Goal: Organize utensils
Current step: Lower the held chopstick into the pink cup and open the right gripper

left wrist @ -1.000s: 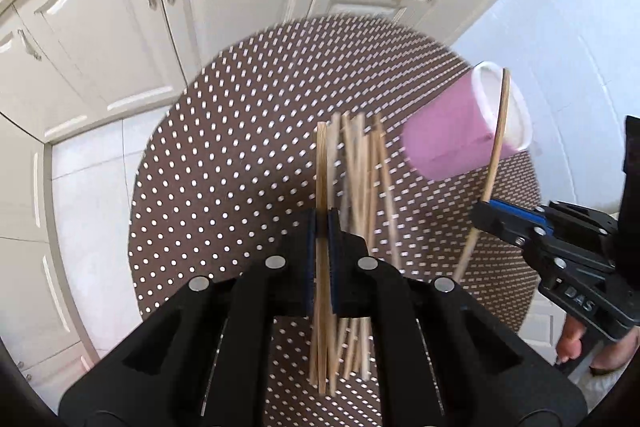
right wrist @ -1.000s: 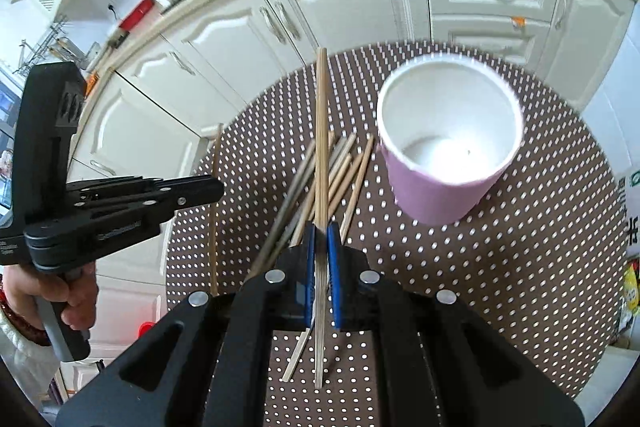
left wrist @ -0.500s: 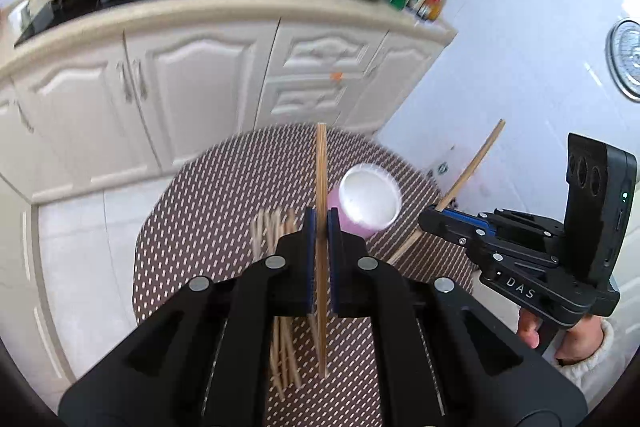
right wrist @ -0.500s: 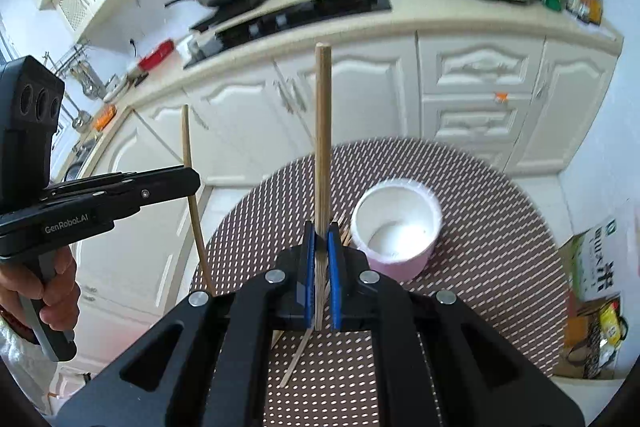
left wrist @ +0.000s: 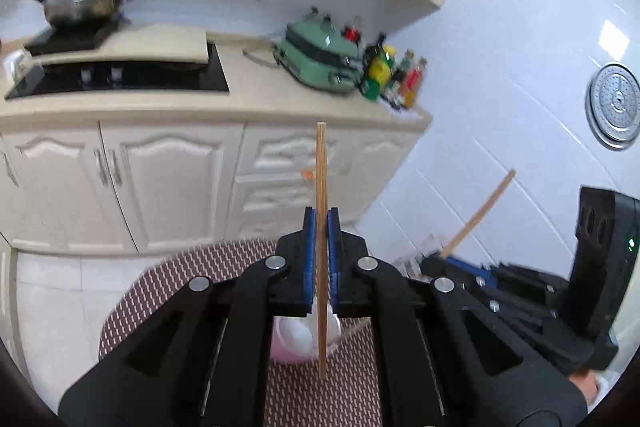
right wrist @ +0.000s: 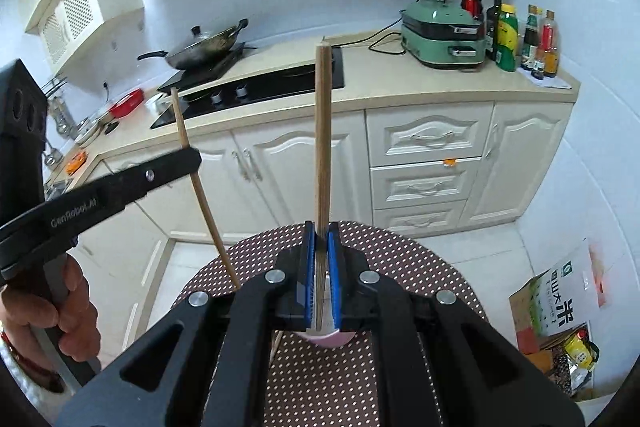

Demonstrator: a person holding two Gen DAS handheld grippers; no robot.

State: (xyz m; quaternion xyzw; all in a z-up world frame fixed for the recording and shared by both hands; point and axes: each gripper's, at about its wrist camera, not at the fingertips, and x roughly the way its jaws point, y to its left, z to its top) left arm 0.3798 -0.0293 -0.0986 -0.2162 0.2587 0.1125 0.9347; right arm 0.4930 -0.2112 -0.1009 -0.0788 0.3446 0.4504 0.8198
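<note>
My left gripper (left wrist: 321, 217) is shut on a wooden chopstick (left wrist: 321, 179) held upright, its lower end over the pink cup (left wrist: 298, 345) on the round dotted table (left wrist: 192, 283). My right gripper (right wrist: 321, 229) is shut on another chopstick (right wrist: 322, 131), also upright above the pink cup (right wrist: 326, 338), which the jaws mostly hide. The right gripper shows in the left wrist view (left wrist: 434, 259) with its chopstick (left wrist: 478, 215) slanted. The left gripper shows in the right wrist view (right wrist: 192, 159) with its chopstick (right wrist: 200, 187). The loose chopsticks on the table are hidden.
White cabinets (right wrist: 424, 163) and a counter with a hob (right wrist: 256, 83), a wok (right wrist: 204, 47), a green appliance (right wrist: 440, 31) and bottles (right wrist: 516, 39) stand behind the table. A rice bag (right wrist: 560, 307) lies on the floor at right.
Both grippers have lifted and tilted up from the chopstick pile, each carrying one chopstick, and now stand over the pink cup. The views swung from the tabletop to the kitchen counter.
</note>
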